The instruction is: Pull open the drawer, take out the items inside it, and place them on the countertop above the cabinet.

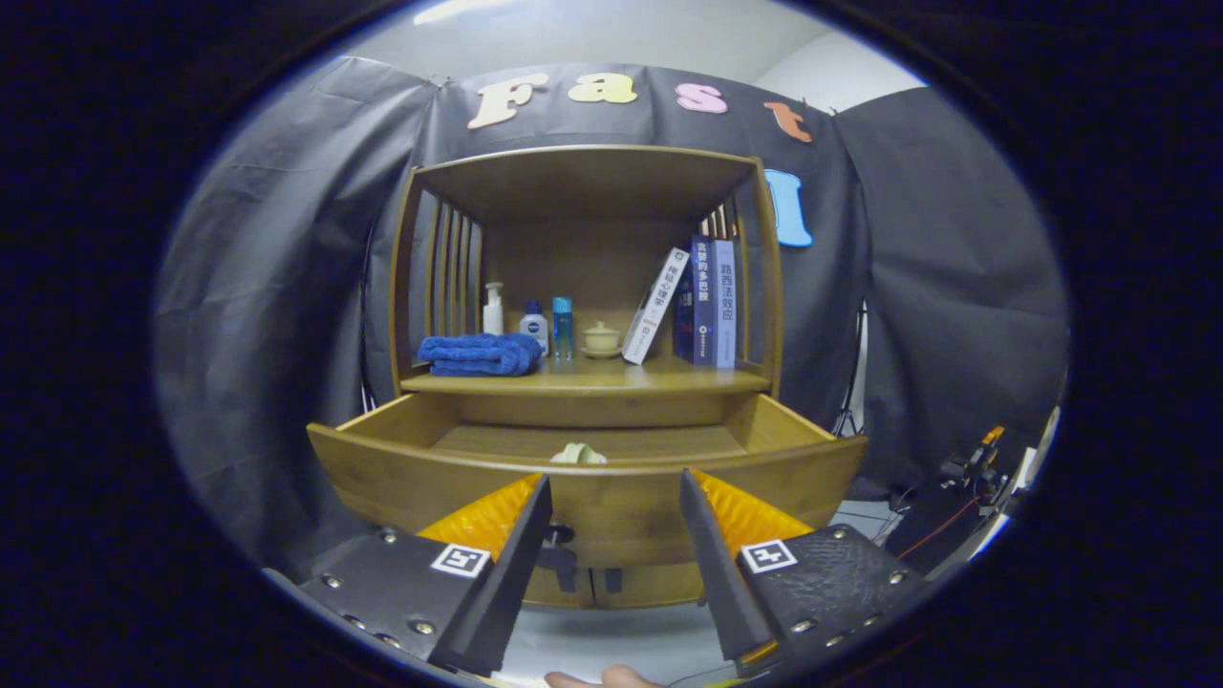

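Note:
A wooden cabinet stands ahead, with its drawer (592, 478) pulled out toward me. Inside the drawer, a small pale item (577, 455) peeks over the front panel, near the middle. My gripper (615, 492) is open, its fingers spread in front of the drawer's front panel with nothing between them. A dark drawer handle (564, 559) hangs just below and between the fingers. The countertop (592, 380) above the drawer carries a folded blue towel (478, 354), three small bottles (533, 325), a small cream lidded cup (601, 337) and several books (702, 301).
The countertop is bare near its front edge, ahead of the cup and books. Slatted side walls and a top panel enclose the shelf space. Black cloth hangs behind and around the cabinet. Cables and equipment (965, 478) lie at the right. A fingertip (602, 678) shows below the gripper.

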`<move>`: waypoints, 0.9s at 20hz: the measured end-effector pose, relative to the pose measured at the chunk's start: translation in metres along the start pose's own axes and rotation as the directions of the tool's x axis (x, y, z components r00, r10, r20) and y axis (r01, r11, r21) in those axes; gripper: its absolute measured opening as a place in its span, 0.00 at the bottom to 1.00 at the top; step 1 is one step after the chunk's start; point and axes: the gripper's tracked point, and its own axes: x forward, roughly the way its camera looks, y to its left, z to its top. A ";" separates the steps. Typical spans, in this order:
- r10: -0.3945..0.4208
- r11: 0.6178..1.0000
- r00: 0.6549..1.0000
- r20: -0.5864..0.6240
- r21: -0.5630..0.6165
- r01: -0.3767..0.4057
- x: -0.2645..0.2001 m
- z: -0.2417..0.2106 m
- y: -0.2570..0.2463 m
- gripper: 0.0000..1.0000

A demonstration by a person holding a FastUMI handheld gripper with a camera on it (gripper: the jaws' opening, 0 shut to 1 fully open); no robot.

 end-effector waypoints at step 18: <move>0.004 0.999 0.811 -0.586 0.044 0.027 0.150 -0.053 0.055 0.81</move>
